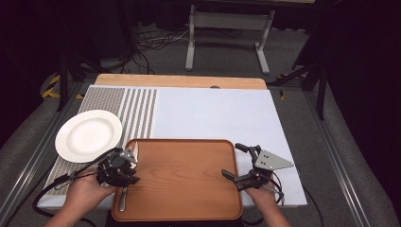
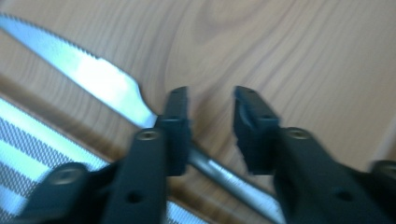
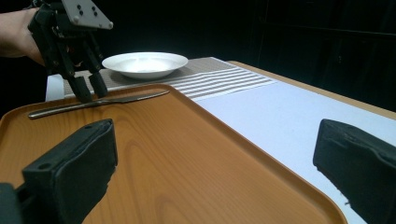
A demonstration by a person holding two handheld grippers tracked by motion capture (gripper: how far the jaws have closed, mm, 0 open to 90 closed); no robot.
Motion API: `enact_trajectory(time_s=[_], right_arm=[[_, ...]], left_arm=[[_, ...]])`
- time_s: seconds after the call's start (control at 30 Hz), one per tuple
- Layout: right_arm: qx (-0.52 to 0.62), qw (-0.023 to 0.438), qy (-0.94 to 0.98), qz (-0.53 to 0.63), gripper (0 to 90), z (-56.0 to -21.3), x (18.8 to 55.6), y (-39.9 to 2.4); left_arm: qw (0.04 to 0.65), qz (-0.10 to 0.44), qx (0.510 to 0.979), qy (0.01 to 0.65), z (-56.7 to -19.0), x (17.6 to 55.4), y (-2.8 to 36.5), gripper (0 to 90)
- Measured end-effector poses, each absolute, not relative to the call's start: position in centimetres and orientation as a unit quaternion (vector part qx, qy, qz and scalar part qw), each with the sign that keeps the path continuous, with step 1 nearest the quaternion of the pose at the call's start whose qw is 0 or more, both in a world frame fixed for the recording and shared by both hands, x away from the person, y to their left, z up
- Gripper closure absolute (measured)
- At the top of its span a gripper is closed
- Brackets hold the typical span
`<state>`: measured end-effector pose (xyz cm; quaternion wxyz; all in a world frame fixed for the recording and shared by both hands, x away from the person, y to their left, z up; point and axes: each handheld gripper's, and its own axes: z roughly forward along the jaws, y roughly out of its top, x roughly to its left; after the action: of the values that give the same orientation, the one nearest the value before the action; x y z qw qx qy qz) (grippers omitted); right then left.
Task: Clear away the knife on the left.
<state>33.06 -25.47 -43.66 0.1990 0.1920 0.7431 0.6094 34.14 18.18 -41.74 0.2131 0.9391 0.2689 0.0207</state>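
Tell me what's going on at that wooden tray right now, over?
Left gripper open, jaws straddling the knife on the tray. Right gripper open, empty, at the tray's right edge. Plate off to the left, nothing blocking.

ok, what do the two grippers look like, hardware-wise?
Both are black two-jaw tools with blocky ribbed pads. The left gripper and right gripper each carry a grey three-cornered plate dotted with holes, and a black cable trails from each. No sleeves show on the forearms.
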Motion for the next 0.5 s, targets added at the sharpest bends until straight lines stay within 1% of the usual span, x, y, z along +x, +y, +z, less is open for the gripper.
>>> enact_trajectory(time_s=[0.17,0.33,0.43,0.5], right_arm=[[0.193,0.2,0.741,0.611,0.4,-43.6,33.0,-25.6],[0.193,0.2,0.741,0.611,0.4,-43.6,33.0,-25.6],[0.194,0.201,0.74,0.612,0.4,-43.6,33.0,-25.6],[0.195,0.202,0.739,0.613,0.4,-43.5,33.0,-25.7]], left_arm=[[0.269,0.042,0.928,0.255,-40.7,33.9,18.6,36.8],[0.321,0.066,0.911,0.251,-39.9,33.6,19.2,15.2],[0.341,0.078,0.903,0.248,-39.7,33.3,19.4,6.5],[0.359,0.086,0.897,0.242,-39.5,33.1,19.7,3.5]])
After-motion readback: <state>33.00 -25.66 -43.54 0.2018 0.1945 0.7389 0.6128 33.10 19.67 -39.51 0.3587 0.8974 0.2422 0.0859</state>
